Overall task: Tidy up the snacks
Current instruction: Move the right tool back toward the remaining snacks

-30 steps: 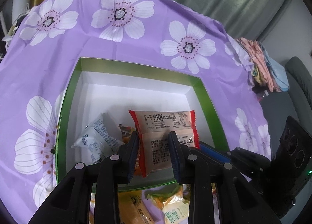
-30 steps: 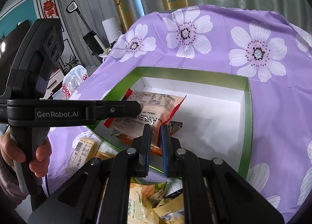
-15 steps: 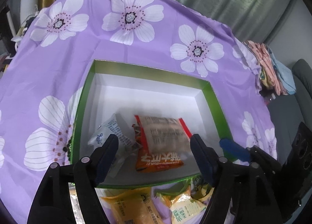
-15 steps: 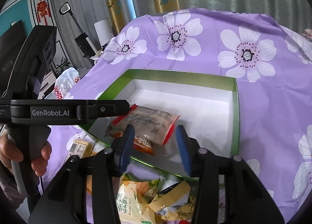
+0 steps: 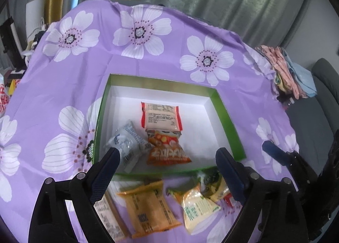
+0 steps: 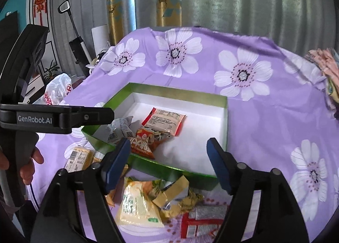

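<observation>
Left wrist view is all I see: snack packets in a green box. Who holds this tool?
Observer: A person. The right wrist view shows a hand gripping the handle of the left tool, left of the green box. Its jaws are opening, with nothing between them.
Operator: Does it carry a name?
Observer: Yes, white GenRobot.AI lettering on its side.
Operator: Anything decorative in the room?
Observer: A red knot ornament hangs in the background, far left.
</observation>
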`<move>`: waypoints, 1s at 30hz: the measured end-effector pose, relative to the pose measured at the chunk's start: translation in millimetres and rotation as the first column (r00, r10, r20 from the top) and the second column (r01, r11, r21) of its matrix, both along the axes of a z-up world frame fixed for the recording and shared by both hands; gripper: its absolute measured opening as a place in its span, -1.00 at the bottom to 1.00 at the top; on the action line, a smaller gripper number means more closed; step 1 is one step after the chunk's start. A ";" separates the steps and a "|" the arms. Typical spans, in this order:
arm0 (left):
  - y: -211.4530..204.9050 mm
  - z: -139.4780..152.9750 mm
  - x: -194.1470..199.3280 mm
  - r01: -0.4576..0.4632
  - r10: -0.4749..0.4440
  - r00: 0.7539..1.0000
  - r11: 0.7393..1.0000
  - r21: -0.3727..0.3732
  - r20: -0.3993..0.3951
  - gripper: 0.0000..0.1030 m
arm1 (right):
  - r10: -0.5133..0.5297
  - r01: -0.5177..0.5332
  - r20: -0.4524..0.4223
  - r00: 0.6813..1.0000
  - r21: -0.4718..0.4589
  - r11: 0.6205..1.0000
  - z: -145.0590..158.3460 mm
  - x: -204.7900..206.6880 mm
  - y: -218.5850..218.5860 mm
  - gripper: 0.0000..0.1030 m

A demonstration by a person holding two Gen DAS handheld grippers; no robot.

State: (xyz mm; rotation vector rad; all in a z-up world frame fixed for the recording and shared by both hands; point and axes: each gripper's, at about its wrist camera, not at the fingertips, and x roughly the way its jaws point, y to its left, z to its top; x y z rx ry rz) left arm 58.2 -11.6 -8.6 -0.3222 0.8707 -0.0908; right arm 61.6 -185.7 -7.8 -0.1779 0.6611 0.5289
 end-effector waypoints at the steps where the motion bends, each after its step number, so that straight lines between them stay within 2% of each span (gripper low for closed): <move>1: -1.2 1.9 -4.2 0.003 -0.003 1.000 1.000 0.002 0.006 0.78 | -0.001 0.001 0.007 1.000 0.002 1.000 2.9 -4.5 -1.8 0.50; 16: -12.3 24.0 -61.4 0.051 -0.051 0.998 0.999 -0.008 0.046 0.78 | 0.024 -0.022 0.103 0.994 -0.024 0.999 30.1 -68.6 -11.8 0.55; 30: -23.8 20.8 -85.5 0.077 -0.076 0.997 0.997 -0.031 0.029 0.78 | 0.012 -0.009 0.121 0.993 -0.030 1.000 36.1 -93.8 -21.2 0.56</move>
